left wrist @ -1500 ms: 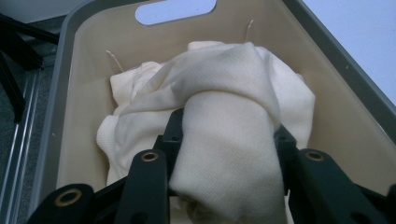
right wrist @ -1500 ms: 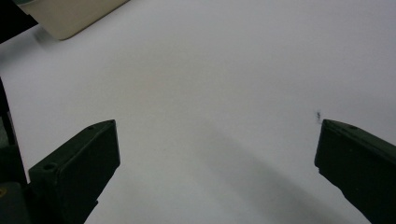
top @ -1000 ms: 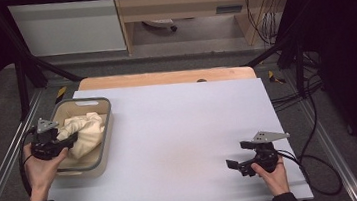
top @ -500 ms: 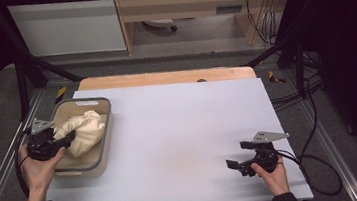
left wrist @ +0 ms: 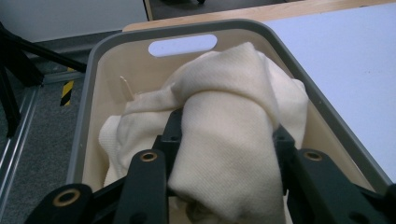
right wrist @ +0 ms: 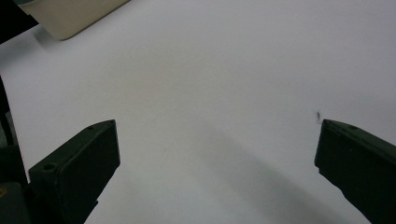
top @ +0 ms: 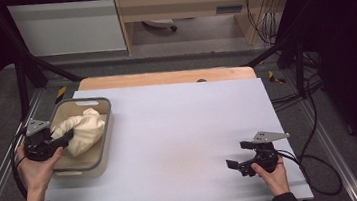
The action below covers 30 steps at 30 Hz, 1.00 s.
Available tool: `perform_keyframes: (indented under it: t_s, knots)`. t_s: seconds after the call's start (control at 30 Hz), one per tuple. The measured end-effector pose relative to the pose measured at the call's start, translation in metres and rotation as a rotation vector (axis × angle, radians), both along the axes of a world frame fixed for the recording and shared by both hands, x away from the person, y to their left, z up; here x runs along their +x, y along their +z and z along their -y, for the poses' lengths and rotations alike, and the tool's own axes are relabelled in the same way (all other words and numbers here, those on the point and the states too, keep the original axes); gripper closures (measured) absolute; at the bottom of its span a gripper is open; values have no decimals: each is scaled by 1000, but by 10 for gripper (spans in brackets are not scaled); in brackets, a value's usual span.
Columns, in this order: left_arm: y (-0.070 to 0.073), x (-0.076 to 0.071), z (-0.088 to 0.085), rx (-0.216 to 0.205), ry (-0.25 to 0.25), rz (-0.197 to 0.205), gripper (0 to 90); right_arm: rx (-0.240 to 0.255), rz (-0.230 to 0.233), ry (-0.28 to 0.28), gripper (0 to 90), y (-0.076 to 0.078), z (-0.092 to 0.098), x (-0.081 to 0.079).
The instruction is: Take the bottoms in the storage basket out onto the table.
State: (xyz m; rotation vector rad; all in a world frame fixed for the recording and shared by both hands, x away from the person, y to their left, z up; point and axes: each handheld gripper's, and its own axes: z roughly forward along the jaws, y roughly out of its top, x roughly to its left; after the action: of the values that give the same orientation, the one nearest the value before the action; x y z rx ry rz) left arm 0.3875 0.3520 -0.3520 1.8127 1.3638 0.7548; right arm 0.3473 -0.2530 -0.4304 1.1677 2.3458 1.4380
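Gripped in the person's left hand (top: 33,171), the black left gripper (top: 62,138) reaches from the left over the rim of a beige plastic tub with a grey rim (top: 103,133), which sits at the left edge of the pale lavender table top (top: 180,135). Its jaws are clamped on a bunched cream knitted cloth (top: 85,133); in the left gripper view the left gripper (left wrist: 224,154) has a thick fold of the cream knitted cloth (left wrist: 233,126) pinched between its two jaws, the rest of the fabric heaped inside the tub (left wrist: 93,84), toward its far end below the handle slot. Well apart, at the near right of the table, the right hand (top: 273,173) holds the black right gripper (top: 237,157) low over the bare surface, its jaws spread wide with nothing between them. In the right gripper view the right gripper (right wrist: 217,154) points across the table top (right wrist: 224,70) toward a corner of the tub (right wrist: 70,16) at the far left.
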Motion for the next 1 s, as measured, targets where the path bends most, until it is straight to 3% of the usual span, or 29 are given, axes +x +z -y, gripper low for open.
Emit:
perform_keyframes:
  t_s: [1.0]
  knots:
    - [15,-12,-4,-43,-9,91,612,0,-4,-1,6,0,-1,0]
